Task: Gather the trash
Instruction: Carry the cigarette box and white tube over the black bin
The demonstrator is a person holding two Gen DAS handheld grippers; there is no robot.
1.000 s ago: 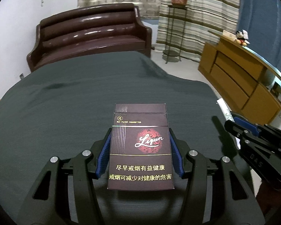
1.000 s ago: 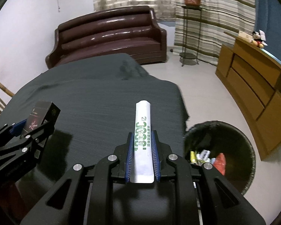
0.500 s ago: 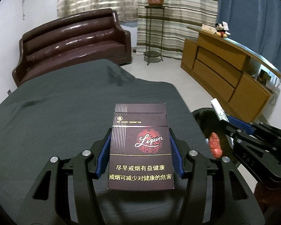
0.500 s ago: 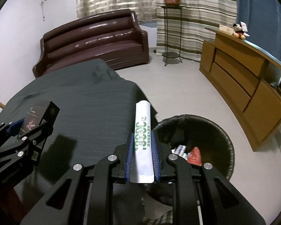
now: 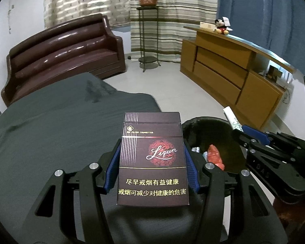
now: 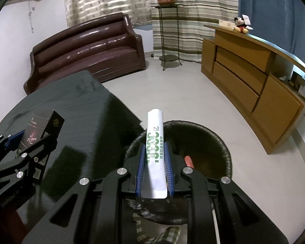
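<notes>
My left gripper is shut on a dark maroon cigarette pack, held above the right edge of the dark-clothed table. From the right wrist view the same pack shows at the left. My right gripper is shut on a white sachet with green print, which hangs over the black trash bin. The bin sits on the floor just right of the table and holds a red wrapper and other scraps. In the left wrist view the sachet tip sticks out of the right gripper.
A brown leather sofa stands behind the table. A wooden sideboard with a plush toy runs along the right wall. A metal plant stand stands before striped curtains. Grey floor lies between bin and sideboard.
Both grippers have travelled to the right, from over the table towards its edge. The bin, at the frame's side before, now lies under the right gripper and beside the left one.
</notes>
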